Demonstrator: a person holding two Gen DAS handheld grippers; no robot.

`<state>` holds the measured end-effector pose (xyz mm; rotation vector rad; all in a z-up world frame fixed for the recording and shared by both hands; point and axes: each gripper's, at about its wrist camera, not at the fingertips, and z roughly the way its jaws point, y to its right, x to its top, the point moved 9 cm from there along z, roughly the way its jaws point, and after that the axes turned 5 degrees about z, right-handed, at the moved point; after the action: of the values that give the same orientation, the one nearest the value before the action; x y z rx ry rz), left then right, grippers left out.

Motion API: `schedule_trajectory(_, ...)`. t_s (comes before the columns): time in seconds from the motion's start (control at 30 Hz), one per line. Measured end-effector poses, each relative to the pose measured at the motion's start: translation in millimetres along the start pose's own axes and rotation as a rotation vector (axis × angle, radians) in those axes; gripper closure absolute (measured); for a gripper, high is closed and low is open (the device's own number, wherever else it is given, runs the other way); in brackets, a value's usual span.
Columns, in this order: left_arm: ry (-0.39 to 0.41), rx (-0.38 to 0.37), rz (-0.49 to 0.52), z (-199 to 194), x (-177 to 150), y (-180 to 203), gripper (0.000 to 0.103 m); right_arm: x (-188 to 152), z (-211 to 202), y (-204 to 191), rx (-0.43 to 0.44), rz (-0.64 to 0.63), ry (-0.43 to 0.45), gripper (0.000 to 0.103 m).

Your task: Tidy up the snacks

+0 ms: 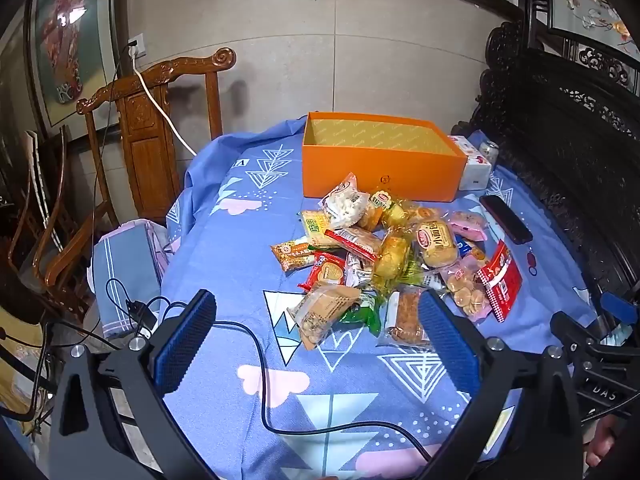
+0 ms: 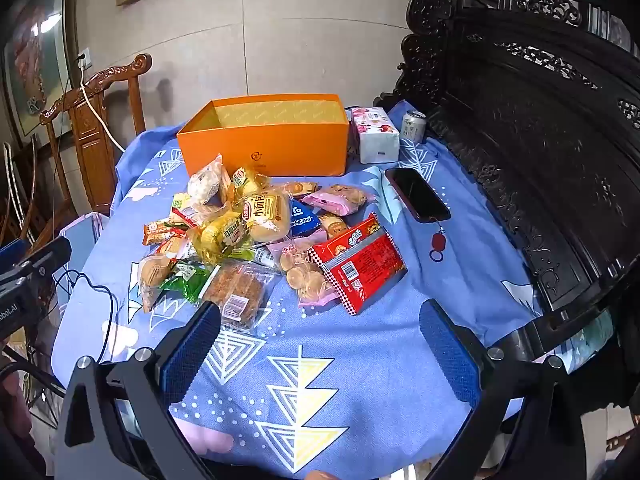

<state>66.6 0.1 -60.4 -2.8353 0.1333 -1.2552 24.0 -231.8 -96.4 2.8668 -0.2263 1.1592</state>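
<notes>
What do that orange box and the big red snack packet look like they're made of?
The orange box looks like stiff matte cardboard: flat walls, crisp edges, no shine, a paler patterned lining inside. The red snack packet seems to be glossy plastic film: it crinkles and catches the light, with a silvery strip along one edge. Neither can be confirmed by sight alone.

Snacks, box on tablecloth (blue)

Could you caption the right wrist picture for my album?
Open right gripper hovers before a snack pile and an empty orange box.
</notes>
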Motion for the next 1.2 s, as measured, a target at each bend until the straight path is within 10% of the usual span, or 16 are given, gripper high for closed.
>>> schedule_trajectory(1.2, -0.057, 0.01, 0.032, 34.6, -8.1, 1.3, 0.004, 0.1, 27.4, 3.1, -0.003, 0.0, -0.041, 0.003)
